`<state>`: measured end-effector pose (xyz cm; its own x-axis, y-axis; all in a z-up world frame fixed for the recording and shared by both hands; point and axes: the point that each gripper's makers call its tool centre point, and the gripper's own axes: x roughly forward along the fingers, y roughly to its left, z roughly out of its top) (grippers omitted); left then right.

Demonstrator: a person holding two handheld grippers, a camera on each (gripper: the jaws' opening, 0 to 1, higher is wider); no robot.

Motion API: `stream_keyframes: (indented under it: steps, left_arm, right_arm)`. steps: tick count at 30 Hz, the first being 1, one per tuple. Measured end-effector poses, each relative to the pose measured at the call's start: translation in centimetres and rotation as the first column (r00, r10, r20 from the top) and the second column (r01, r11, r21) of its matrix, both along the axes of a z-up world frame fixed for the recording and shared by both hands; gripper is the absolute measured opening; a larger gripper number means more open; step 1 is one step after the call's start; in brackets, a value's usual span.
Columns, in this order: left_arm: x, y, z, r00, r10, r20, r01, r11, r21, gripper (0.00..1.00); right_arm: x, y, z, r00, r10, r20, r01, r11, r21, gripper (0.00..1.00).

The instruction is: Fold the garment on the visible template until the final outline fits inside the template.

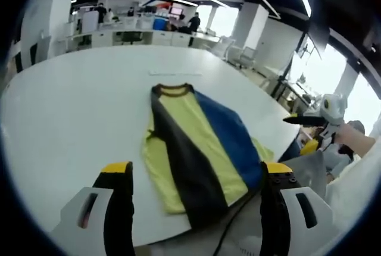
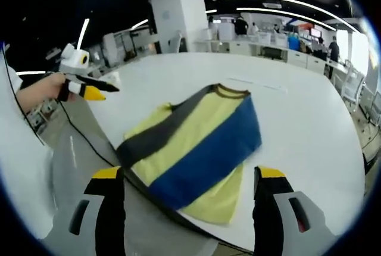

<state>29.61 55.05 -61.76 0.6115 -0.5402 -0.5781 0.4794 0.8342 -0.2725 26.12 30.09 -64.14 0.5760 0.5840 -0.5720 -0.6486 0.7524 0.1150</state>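
Both hand-held grippers, left (image 1: pixel 193 175) and right (image 2: pixel 189 178), gape empty above the unlabelled garment (image 1: pixel 196 143) on the table (image 1: pixel 71 107).

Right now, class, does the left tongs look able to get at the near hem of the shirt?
Probably yes. The left tongs stand open above the table edge, with the shirt lying flat between and beyond them, and nothing on the white table blocks the hem.
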Motion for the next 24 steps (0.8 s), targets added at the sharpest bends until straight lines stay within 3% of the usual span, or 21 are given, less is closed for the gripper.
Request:
stream_keyframes:
  steps: [9, 14, 24]
  left_arm:
    - [0.1, 0.2, -0.5, 1.000, 0.008, -0.015, -0.008, 1.000, -0.007, 0.84]
    - [0.2, 0.2, -0.8, 1.000, 0.011, -0.021, -0.012, 1.000, -0.014, 0.84]
    - [0.6, 0.6, -1.1, 0.999, 0.022, -0.033, -0.023, 1.000, -0.017, 0.84]
  right_arm:
    - [-0.9, 2.1, -1.3, 0.994, 0.098, -0.046, -0.099, 0.995, -0.019, 0.76]
    - [-1.4, 3.4, -1.6, 0.987, 0.146, -0.066, -0.146, 0.989, 0.012, 0.69]
    - [-2.6, 5.4, -3.5, 0.962, 0.230, -0.144, -0.229, 0.973, 0.025, 0.60]
